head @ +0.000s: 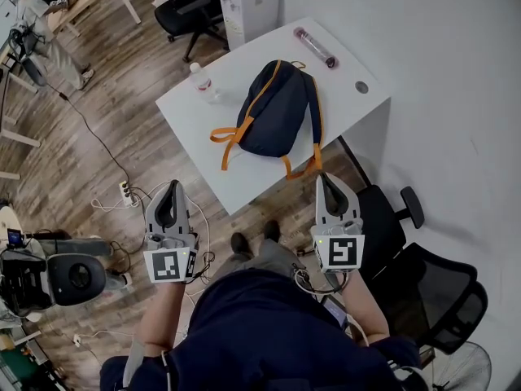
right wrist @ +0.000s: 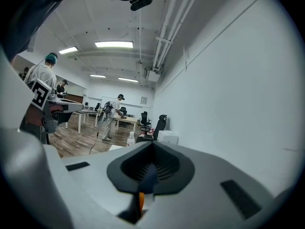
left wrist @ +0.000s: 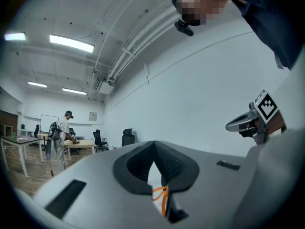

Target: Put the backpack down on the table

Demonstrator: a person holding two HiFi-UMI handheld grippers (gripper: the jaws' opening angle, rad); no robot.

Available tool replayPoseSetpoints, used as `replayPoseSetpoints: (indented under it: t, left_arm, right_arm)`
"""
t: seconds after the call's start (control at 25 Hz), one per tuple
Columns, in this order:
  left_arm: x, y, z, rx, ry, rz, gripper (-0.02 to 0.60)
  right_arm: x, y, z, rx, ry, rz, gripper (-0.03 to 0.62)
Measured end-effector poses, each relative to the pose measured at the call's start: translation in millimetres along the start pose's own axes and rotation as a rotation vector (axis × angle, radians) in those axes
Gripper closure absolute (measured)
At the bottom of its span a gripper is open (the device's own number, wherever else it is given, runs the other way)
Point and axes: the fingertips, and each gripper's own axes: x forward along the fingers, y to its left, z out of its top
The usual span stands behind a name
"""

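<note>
The white rectangular table (head: 244,182) carries the navy fabric backpack with orange straps (head: 275,112). It lies flat, its long axis running away from the person and its straps trailing toward the near edge. The left gripper (head: 172,187) and right gripper (head: 326,179) hang short of that edge, jaws pressed together on nothing, the right nearer the straps.

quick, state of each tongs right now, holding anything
left tongs: closed, holding nothing
right tongs: closed, holding nothing; the backpack lies on the table, clear of both
</note>
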Motion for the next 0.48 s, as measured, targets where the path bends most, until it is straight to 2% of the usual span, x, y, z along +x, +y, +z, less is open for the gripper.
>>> replayPoseSetpoints:
  t: [0.28, 0.48]
  left_arm:
    - [-0.5, 1.6, -4.7, -0.008, 0.006, -0.006, 0.580]
    - [-0.4, -0.6, -3.8, -0.005, -0.004, -0.016, 0.580]
  right_arm:
    - [6.2, 5.8, 1.4, 0.012, -0.008, 0.012, 0.599]
    - [7.3, 2.4, -0.6, -0.021, 0.009, 0.019, 0.599]
